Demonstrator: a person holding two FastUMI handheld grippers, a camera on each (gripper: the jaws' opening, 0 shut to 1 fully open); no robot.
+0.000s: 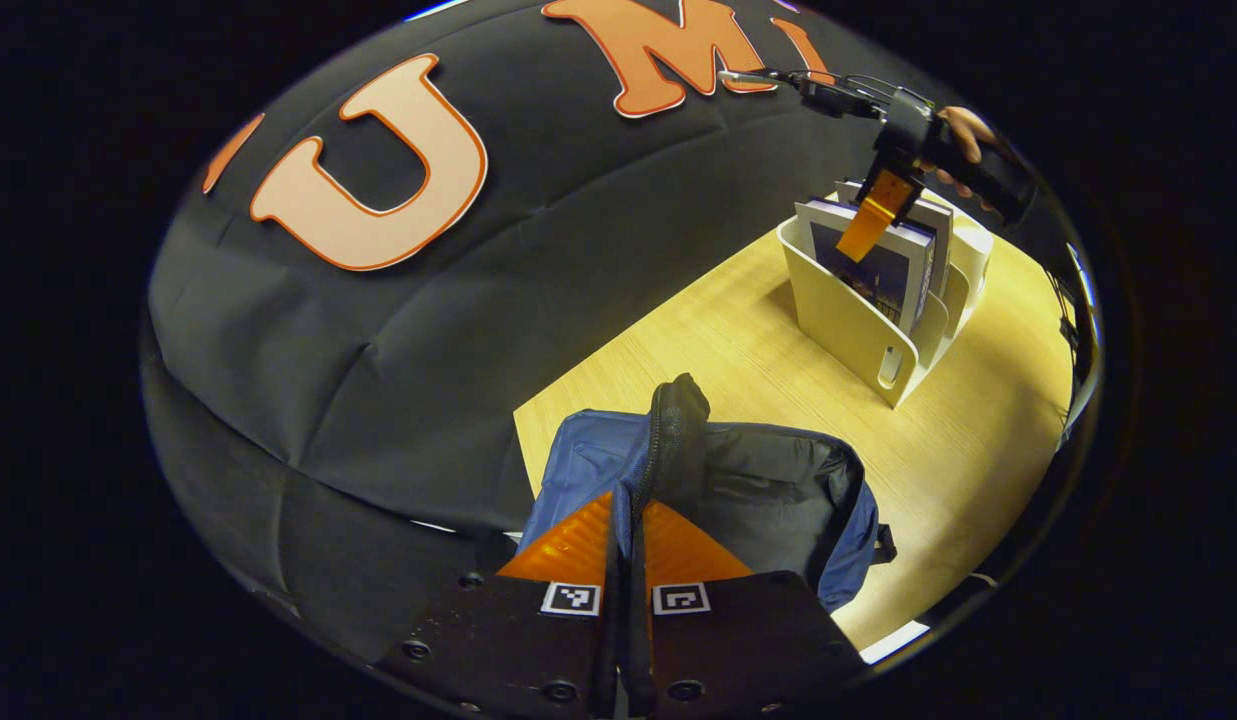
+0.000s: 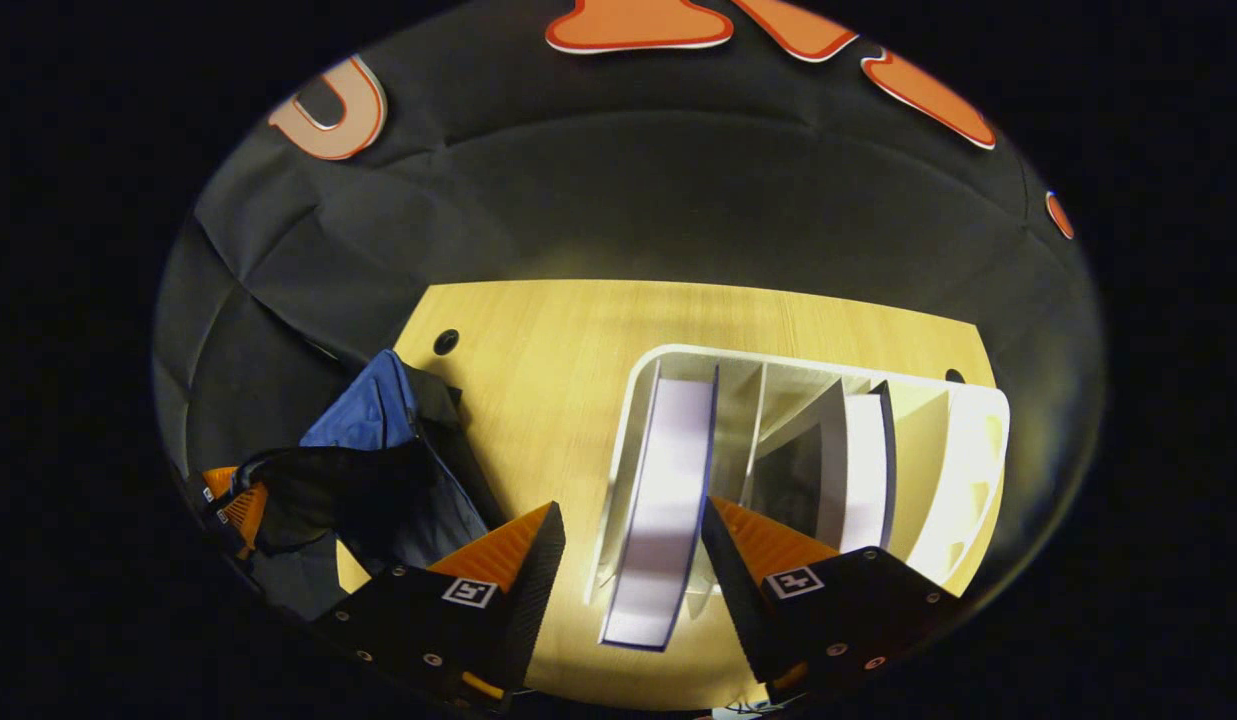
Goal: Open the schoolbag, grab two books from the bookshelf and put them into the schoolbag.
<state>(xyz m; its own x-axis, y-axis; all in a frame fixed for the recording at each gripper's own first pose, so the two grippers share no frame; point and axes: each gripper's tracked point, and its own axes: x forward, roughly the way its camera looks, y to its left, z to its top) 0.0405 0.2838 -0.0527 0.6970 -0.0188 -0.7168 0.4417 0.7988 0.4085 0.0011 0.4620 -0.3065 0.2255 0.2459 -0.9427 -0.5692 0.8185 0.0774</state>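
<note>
The blue schoolbag lies open on the wooden table, its dark lining showing. My left gripper is shut on the bag's black zipped flap and holds it up. The white bookshelf stands farther back with two upright books. In the right gripper view I look down into the bookshelf. My right gripper is open, its fingers on either side of the purple-edged book in the leftmost slot, with no contact seen. A second book leans in a middle slot.
The wooden table has bare room between bag and bookshelf. Black cloth wall runs close behind both. A hand holds the right gripper over the bookshelf. The left gripper and the schoolbag sit at the left.
</note>
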